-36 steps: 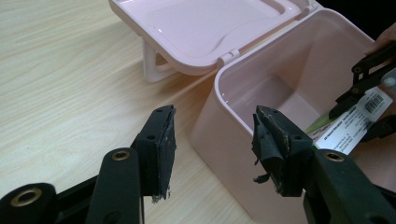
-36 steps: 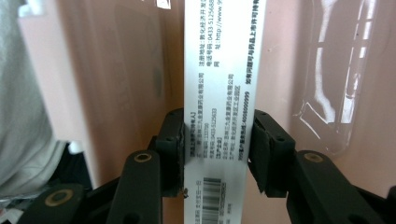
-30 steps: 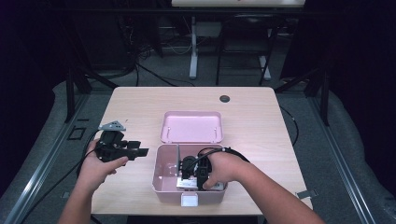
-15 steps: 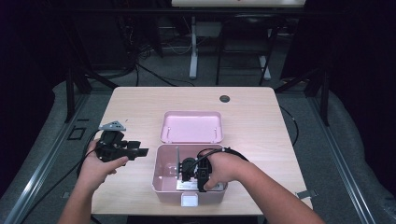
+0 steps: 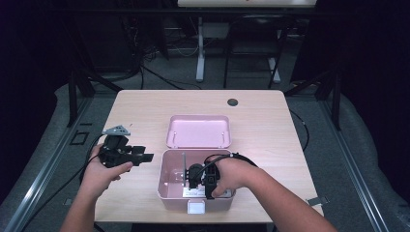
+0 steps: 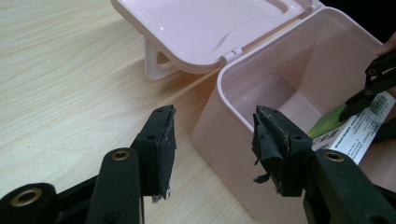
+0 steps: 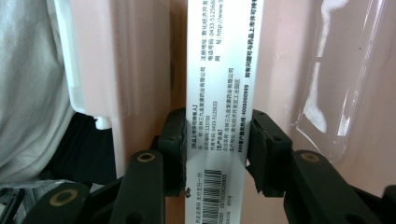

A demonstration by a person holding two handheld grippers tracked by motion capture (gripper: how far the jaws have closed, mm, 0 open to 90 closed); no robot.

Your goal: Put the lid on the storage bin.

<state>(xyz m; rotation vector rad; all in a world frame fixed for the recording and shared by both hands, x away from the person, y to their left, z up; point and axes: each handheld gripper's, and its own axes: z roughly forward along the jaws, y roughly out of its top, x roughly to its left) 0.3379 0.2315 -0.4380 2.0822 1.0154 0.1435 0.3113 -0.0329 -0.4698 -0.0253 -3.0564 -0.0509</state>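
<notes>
Looking along the left claw point(image 6: 212, 149), its two black jaws stand apart with nothing between them, their worn pads frayed at the edges. The right-hand jaw sits just over the near corner of a pink box point(image 6: 243, 135), the left-hand one over the pale wooden tabletop point(image 6: 70, 79). The box's lid point(image 6: 205, 28) is thrown open beyond it. Inside the box at the right, the other claw point(image 6: 373, 100) meets a white carton point(image 6: 359, 133) printed with a barcode.
</notes>
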